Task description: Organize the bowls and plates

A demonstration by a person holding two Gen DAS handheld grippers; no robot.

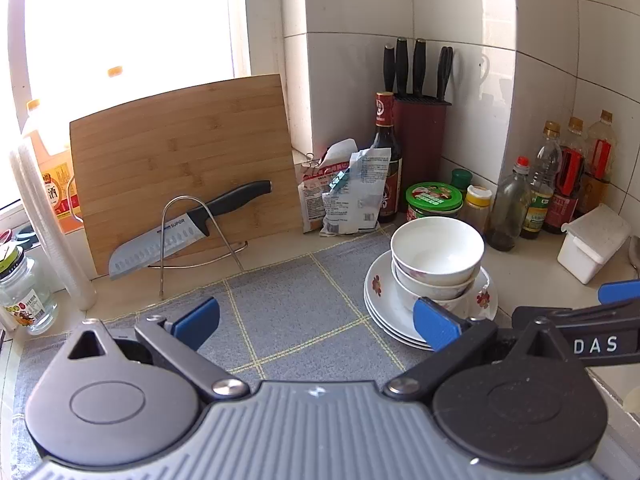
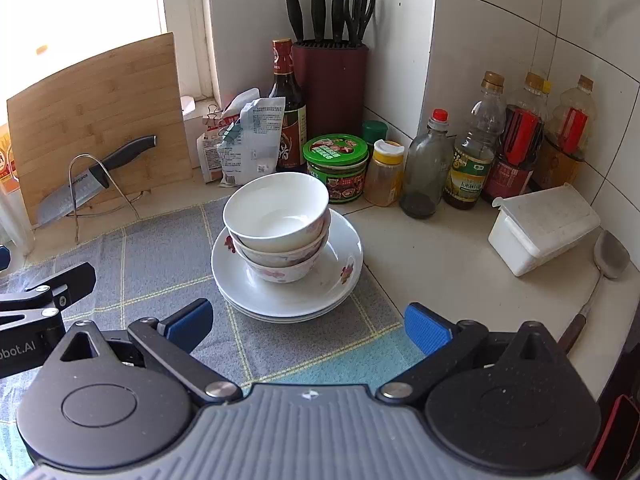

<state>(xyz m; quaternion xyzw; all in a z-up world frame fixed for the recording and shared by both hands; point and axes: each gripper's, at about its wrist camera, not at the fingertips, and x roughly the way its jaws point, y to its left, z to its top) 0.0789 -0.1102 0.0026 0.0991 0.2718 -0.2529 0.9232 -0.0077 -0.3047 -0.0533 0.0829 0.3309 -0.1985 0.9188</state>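
Left gripper [image 1: 316, 322]: blue-padded fingers spread wide, nothing between them; it hovers over the mat, its right finger overlapping the near rim of the plates in its own view.
Right gripper [image 2: 308, 326]: fingers likewise wide apart and empty, facing the stack from just in front.
Bowls [image 2: 280, 216]: three white glazed bowls nested upright, flower print on the lower two, sitting in the top plate.
Plates [image 2: 338, 280]: a stack of shallow white plates with red flower motifs on the rim, resting on the right part of the mat.
Mat [image 1: 288, 300]: grey-blue woven cloth with thin yellow grid lines, spread on the pale counter.
Behind the stack: a green-lidded jar [image 2: 336, 152], a yellow-capped spice jar [image 2: 386, 172], crumpled printed packets [image 2: 244, 140] and a tall dark sauce bottle [image 2: 286, 100].
Corner: a dark red knife block [image 2: 334, 80] holding black-handled knives and scissors, against white wall tiles.
Right of the stack: a row of oil and sauce bottles [image 2: 476, 144], a white lidded plastic box [image 2: 540, 228], and a metal ladle [image 2: 608, 256] lying on the counter.
Left side: a bamboo cutting board [image 1: 180, 160] leaning upright, with a wire rack [image 1: 192, 236] in front of it carrying a knife [image 1: 188, 228].
Writing: "SUPOR" on the knife blade; "DAS" and "bot.AI" on the gripper bodies; bottle labels too small to read.
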